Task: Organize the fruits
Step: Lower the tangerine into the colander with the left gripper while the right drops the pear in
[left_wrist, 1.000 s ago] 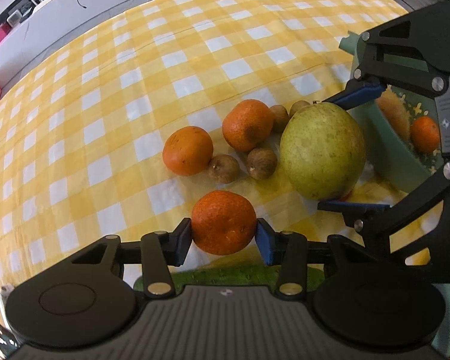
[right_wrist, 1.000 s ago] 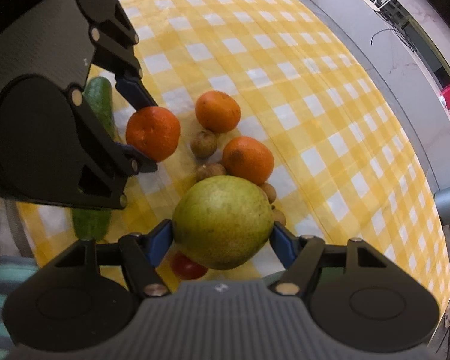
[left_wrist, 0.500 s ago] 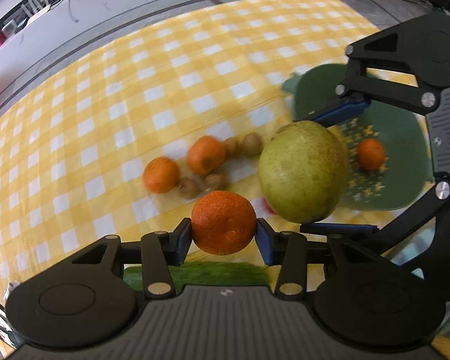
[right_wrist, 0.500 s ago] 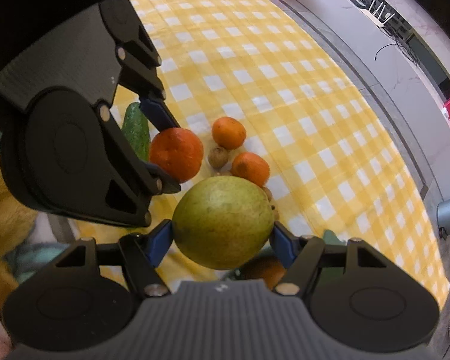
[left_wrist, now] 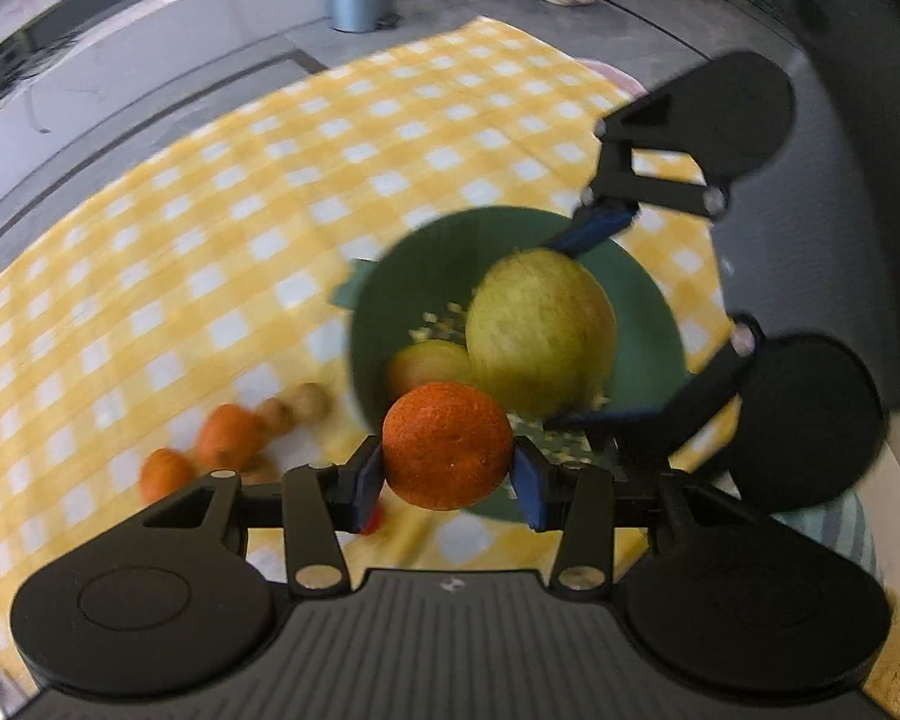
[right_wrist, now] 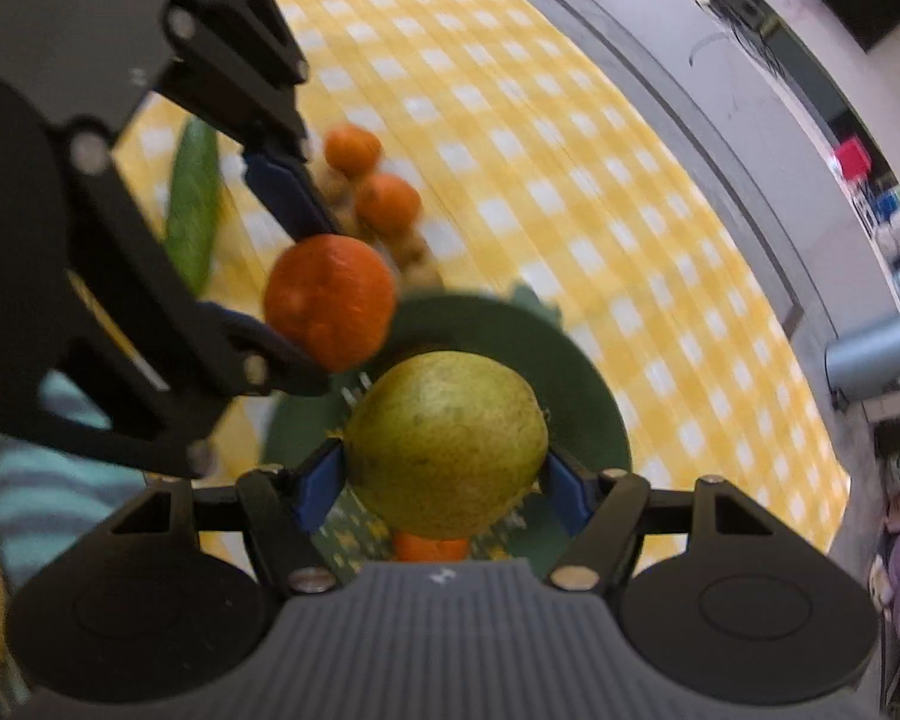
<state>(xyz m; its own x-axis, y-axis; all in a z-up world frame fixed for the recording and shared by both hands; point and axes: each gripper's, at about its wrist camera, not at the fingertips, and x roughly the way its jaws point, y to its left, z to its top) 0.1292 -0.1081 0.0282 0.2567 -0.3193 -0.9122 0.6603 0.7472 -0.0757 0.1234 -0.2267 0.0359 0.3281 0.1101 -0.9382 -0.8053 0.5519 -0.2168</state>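
Observation:
My left gripper (left_wrist: 448, 468) is shut on an orange tangerine (left_wrist: 447, 447), held in the air at the near edge of the green bowl (left_wrist: 414, 276). My right gripper (right_wrist: 447, 480) is shut on a large green pear (right_wrist: 447, 450), held above the same bowl (right_wrist: 576, 360). In the left wrist view the pear (left_wrist: 540, 330) and the right gripper (left_wrist: 576, 324) hang over the bowl. In the right wrist view the tangerine (right_wrist: 330, 300) and the left gripper (right_wrist: 306, 282) sit at the bowl's left rim. Another fruit (left_wrist: 429, 363) lies in the bowl.
Two tangerines (left_wrist: 228, 435) and several small brown fruits (left_wrist: 309, 402) lie on the yellow checked cloth (left_wrist: 210, 240) left of the bowl. A green cucumber (right_wrist: 192, 204) lies on the cloth. A small red fruit (left_wrist: 372, 519) shows under the left finger. A grey bin (right_wrist: 876, 354) stands on the floor.
Both grippers rose with their fruits and moved over the green bowl. The loose tangerines and brown fruits now lie further left and below.

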